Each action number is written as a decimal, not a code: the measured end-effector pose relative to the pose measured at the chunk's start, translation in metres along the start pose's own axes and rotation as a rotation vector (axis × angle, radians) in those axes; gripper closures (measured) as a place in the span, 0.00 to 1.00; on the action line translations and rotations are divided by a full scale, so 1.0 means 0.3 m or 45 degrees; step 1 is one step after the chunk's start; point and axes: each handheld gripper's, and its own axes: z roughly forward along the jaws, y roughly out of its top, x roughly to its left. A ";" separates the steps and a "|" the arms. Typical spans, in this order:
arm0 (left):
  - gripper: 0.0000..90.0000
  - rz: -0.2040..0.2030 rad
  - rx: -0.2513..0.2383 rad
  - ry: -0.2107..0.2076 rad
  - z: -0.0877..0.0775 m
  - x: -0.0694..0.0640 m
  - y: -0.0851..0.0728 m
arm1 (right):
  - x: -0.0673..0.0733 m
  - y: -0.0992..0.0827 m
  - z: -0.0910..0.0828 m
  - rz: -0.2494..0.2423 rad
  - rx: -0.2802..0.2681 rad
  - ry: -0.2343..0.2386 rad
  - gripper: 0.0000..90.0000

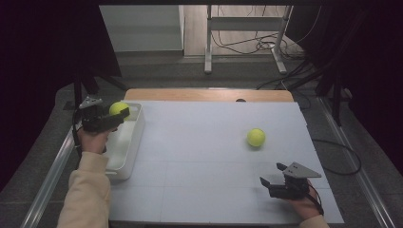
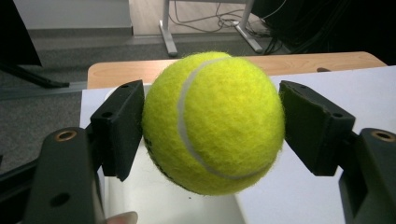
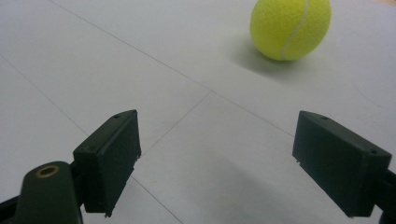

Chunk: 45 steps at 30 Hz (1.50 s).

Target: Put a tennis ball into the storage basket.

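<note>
In the high view, the left gripper (image 1: 124,114) is hovering over the far end of a white bin (image 1: 130,142) that is sitting along the left edge of the white table (image 1: 204,161). Its jaws are pinching a yellow-green tennis ball (image 1: 119,109), which is sitting above the bin's far end rather than down inside it. A cream sleeve (image 1: 85,194) is running up from the near left corner to the hand behind that gripper. A second tennis ball (image 1: 256,137) is lying on the bare table, right of the middle and well apart from the bin. The right gripper (image 1: 273,173) is resting near the table's near right corner, pointing toward the table's middle, with its jaws spread and nothing between them; the second ball is lying beyond it, toward the far edge.

In the left gripper view, the held tennis ball (image 2: 213,122) is sitting squarely between the two black jaws, and both pads are pressing on its sides, so the tongs are clamping it. Below the ball the white bin (image 2: 163,200) is showing, with the white table (image 2: 345,88) spreading to the right. A wooden strip (image 2: 126,72) is running along the table's far edge.

In the right gripper view, the right gripper (image 3: 217,158) is holding its jaws wide apart over the bare white table (image 3: 116,65). The second tennis ball (image 3: 290,28) is lying ahead of the jaws and to their right, untouched and well apart from both pads.
</note>
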 end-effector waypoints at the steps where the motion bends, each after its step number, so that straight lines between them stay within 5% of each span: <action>1: 0.30 0.004 0.011 0.003 0.007 0.003 0.003 | 0.001 0.000 0.001 0.000 0.002 0.000 0.17; 31: 0.30 0.044 0.265 0.076 0.167 0.042 0.032 | -0.003 -0.004 0.005 0.017 0.012 0.000 0.17; 43: 0.29 0.048 0.280 0.083 0.167 0.047 0.028 | -0.003 -0.004 0.006 0.018 0.014 -0.002 0.17; 45: 0.20 0.056 0.270 0.108 0.166 0.044 0.031 | -0.004 -0.004 0.006 0.018 0.015 -0.001 0.17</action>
